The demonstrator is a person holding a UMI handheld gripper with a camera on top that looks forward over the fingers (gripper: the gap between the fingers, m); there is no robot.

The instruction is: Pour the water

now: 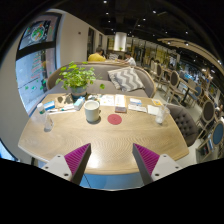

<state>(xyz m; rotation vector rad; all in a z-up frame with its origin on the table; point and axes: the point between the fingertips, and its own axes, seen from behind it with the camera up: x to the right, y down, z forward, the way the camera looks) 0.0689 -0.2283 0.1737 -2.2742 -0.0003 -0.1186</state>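
Note:
A round wooden table (pixel 105 140) lies ahead of me. On it stand a grey cup (pixel 92 111) near the middle, a small bottle (pixel 46 120) at the left and a pale cup or bottle (pixel 158 112) at the right. A red coaster (pixel 114 119) lies beside the grey cup. My gripper (pixel 111 159) is open and empty, held back over the table's near edge. Its magenta pads (pixel 76 157) stand wide apart, well short of the cups.
A potted green plant (pixel 76 77) stands at the table's back left, with cards and booklets (pixel 120 102) behind the cups. A grey sofa with a patterned cushion (pixel 127 78) is beyond the table. A grey chair (pixel 186 124) stands at the right.

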